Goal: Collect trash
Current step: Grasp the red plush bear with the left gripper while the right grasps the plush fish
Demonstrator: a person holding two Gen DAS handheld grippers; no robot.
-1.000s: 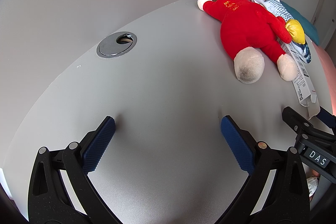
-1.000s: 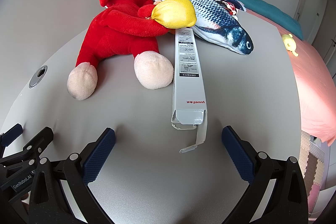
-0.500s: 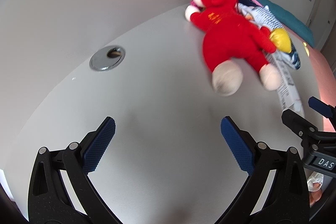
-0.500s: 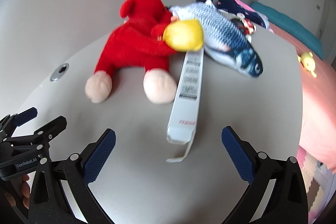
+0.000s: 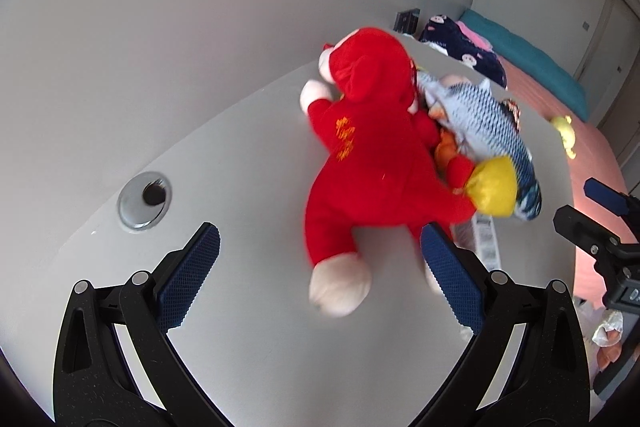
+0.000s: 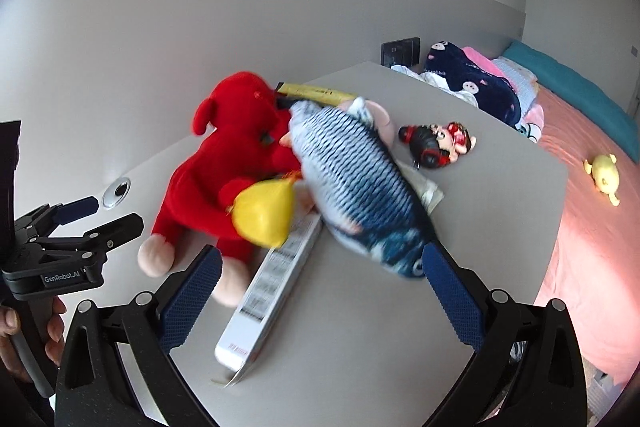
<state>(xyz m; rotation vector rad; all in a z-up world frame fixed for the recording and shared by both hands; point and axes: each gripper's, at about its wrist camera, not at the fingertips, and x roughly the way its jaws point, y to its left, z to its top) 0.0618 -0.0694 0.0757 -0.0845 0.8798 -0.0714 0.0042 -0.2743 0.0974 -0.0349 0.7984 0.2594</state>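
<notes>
Nothing has been collected yet, as far as I can see. On the grey worktop the red plush and fish toy lie over the long white carton, the likeliest trash, at six o'clock of them. Right gripper hangs over it, fingers wide apart and empty; left gripper likewise, toward nine o'clock.

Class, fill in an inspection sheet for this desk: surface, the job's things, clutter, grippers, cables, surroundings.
Surface: grey desk with a cable hole.
Job's things: long white box, end flap open, partly under the toys.
Clutter: red plush toy, fish toy, small doll.
Grippers: left gripper and right gripper open, holding nothing.
Cables: nothing seen.
Surroundings: pink bed, folded clothes.
</notes>
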